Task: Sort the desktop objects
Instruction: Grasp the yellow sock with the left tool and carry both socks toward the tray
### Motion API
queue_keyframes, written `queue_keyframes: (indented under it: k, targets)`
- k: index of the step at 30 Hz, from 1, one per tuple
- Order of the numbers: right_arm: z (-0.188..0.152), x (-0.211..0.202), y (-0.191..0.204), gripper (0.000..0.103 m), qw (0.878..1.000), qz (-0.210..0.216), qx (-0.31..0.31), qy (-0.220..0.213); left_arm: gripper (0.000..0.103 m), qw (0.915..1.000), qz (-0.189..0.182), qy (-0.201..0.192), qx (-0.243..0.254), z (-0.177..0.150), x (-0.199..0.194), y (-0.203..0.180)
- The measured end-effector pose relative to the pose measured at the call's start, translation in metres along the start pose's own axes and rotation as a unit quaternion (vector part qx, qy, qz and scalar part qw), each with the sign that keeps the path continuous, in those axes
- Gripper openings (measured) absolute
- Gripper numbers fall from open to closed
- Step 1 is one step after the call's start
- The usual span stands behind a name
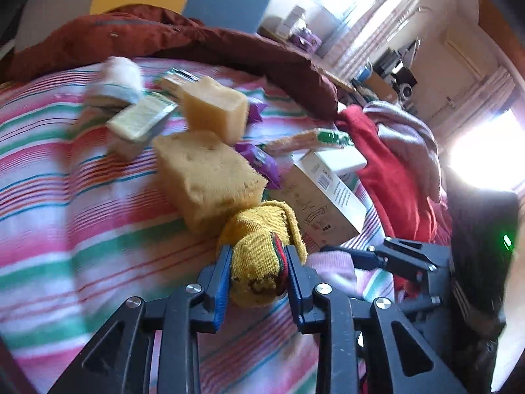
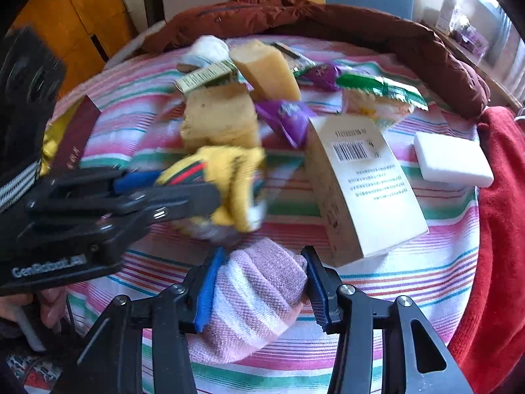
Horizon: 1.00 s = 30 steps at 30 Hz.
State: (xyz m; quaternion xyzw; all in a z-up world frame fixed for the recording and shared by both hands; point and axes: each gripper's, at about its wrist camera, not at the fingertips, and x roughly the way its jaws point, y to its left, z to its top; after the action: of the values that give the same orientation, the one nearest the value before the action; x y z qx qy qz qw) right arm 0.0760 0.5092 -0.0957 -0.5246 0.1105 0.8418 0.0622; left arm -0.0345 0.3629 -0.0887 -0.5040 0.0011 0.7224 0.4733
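Note:
My left gripper (image 1: 257,262) is shut on a yellow sock (image 1: 259,246) with red and green stripes, held just above the striped cloth; it also shows in the right wrist view (image 2: 226,180). My right gripper (image 2: 261,272) is shut on a pink and white striped sock (image 2: 259,295) low over the cloth, just in front of the left gripper (image 2: 183,190). Two yellow sponges (image 1: 210,177) (image 1: 215,108) lie beyond the yellow sock.
A beige carton (image 2: 364,184) lies to the right, with a white block (image 2: 452,161) past it. Purple wrappers (image 2: 288,115), a green-edged snack pack (image 2: 380,95), a small box (image 1: 141,121), a white sock (image 1: 115,82), a maroon booklet (image 2: 77,141), brown jacket (image 2: 393,32) and red cloth (image 2: 502,213) surround them.

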Motion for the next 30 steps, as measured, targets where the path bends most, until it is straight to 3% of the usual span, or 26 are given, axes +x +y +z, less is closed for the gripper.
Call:
queue_keyframes:
  k: [5,8,13,21,30]
  targets:
    - [0.011,-0.018,-0.003,0.049,0.994,0.093,0.031,-0.041,0.030,0.9992,0.014,-0.035,-0.014,-0.012,-0.047,0.014]
    - [0.021,-0.023,-0.002,0.049,0.983,0.161,0.062,-0.067,0.030,0.9981,0.026,-0.054,-0.018,-0.018,-0.070,0.019]
    - [0.028,-0.025,0.007,0.049,0.966,0.227,0.095,-0.080,0.030,0.9953,0.037,-0.085,-0.029,-0.026,-0.106,0.030]
    - [0.042,-0.041,0.057,0.051,0.964,0.241,0.068,-0.089,0.030,0.9889,0.058,-0.128,-0.048,-0.042,-0.157,0.053]
    - [0.071,-0.056,0.133,0.051,0.946,0.305,0.011,-0.107,0.030,0.9754,0.092,-0.173,-0.102,-0.061,-0.207,0.103]
